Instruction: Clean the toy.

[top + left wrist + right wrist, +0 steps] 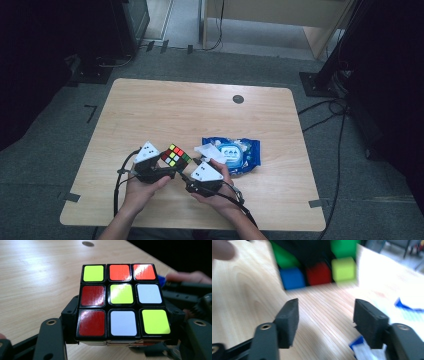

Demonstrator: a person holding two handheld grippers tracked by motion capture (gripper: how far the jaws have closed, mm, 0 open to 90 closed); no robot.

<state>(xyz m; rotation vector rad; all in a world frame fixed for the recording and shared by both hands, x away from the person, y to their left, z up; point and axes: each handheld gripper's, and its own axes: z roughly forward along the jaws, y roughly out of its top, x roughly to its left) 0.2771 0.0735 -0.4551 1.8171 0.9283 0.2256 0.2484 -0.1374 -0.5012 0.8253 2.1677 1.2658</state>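
Observation:
A scrambled colour cube [175, 155] hangs just above the wooden table [200, 110] near its front edge. My left gripper [169, 167] is shut on it, with a jaw pressed to either side of the cube [122, 300]; a face of yellow, red, orange and white tiles points at the camera. My right gripper [189, 174] sits just right of the cube, aimed at it. In the right gripper view its jaws [325, 312] stand open with only bare table between them, and the cube [317, 265] is blurred a short way ahead.
A blue pack of wipes [235, 152] with its white flap lifted lies just right of the hands. A round dark grommet [238, 99] sits in the tabletop at the back. Cables and dark stands ring the table on the floor.

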